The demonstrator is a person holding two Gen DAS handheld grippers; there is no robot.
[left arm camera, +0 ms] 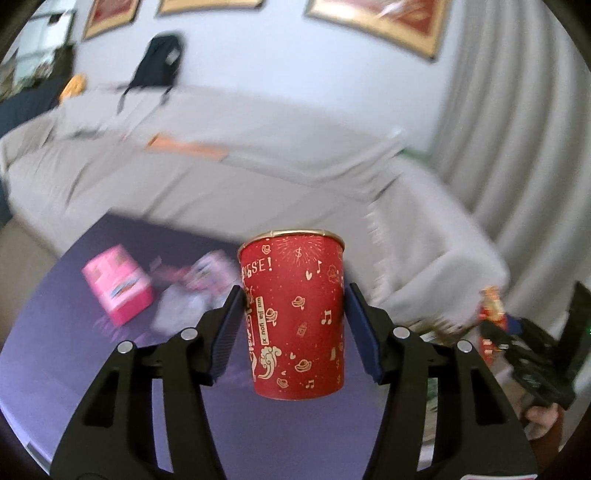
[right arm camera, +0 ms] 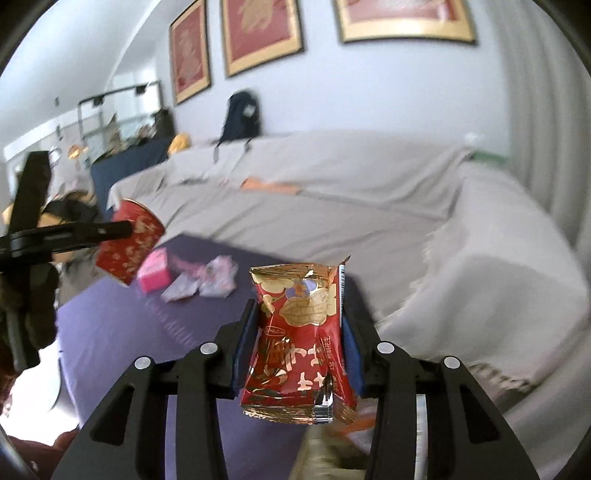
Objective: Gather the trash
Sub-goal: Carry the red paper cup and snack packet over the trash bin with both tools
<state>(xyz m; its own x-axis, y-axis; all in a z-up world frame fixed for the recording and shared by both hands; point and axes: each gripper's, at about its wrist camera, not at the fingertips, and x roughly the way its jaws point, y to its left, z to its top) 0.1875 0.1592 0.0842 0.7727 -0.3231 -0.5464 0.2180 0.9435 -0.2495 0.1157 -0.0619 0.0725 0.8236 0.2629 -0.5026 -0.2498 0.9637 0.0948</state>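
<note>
My left gripper (left arm camera: 293,295) is shut on a red paper cup (left arm camera: 295,314) with gold patterns, held upright above the purple table (left arm camera: 55,332). The cup also shows in the right wrist view (right arm camera: 129,243), at the left, above the table's far end. My right gripper (right arm camera: 299,321) is shut on a red and gold snack wrapper (right arm camera: 299,339), held above the table (right arm camera: 122,332). That gripper and wrapper show at the right edge of the left wrist view (left arm camera: 491,314). A pink box (left arm camera: 118,288) and crumpled pale wrappers (left arm camera: 192,291) lie on the table.
A grey-covered sofa (left arm camera: 258,155) runs behind the table, with a dark backpack (left arm camera: 159,62) on its back and an orange item (left arm camera: 188,147) on its seat. Framed pictures (right arm camera: 258,33) hang on the wall. Grey curtains (left arm camera: 517,129) hang at the right.
</note>
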